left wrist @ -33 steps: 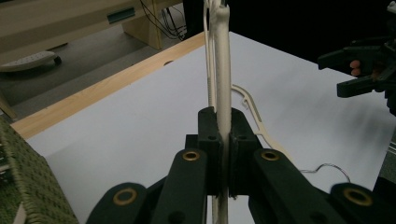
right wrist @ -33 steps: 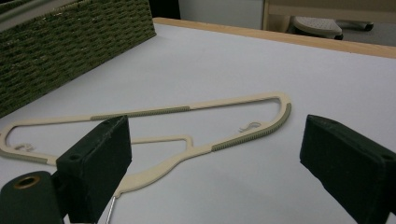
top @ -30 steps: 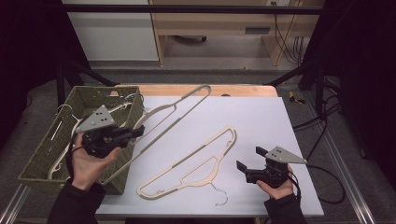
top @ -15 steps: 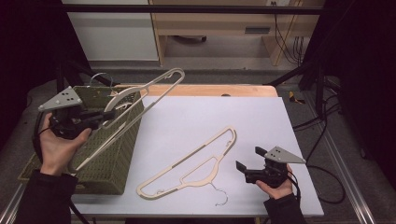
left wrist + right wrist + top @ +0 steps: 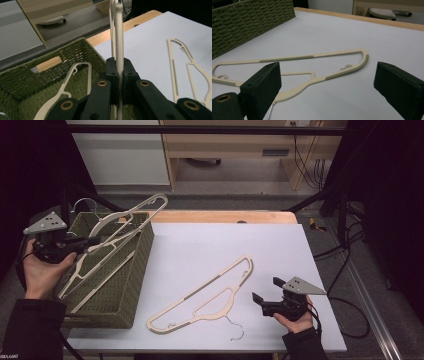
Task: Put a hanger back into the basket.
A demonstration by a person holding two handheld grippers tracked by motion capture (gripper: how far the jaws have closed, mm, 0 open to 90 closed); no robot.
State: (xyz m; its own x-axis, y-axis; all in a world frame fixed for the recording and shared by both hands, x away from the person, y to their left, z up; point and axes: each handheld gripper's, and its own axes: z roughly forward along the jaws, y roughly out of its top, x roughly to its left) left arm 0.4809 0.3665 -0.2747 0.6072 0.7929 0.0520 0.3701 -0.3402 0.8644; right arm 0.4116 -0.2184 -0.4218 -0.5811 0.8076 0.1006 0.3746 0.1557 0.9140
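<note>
My left gripper [image 5: 92, 241] is shut on a cream plastic hanger [image 5: 131, 222], which it holds tilted above the green woven basket [image 5: 142, 255] at the table's left. In the left gripper view the jaws pinch the hanger's bar [image 5: 119, 30] edge-on, and another cream hanger [image 5: 67, 85] lies inside the basket [image 5: 75, 48]. A second cream hanger [image 5: 210, 292] with a metal hook lies flat on the white table [image 5: 210, 245]. My right gripper [image 5: 267, 289] stands open near the front right, just right of that hanger [image 5: 312, 57], with nothing between its jaws.
The basket's near wall [image 5: 249, 20] borders the white surface on the left. A wooden strip [image 5: 225, 216] runs along the table's far edge. Cables [image 5: 345, 250] hang off the right side, and a wooden shelf unit [image 5: 240, 150] stands beyond the table.
The left gripper has carried its hanger leftward, off the table's white surface and up over the basket. The right gripper and the hanger on the table have stayed put.
</note>
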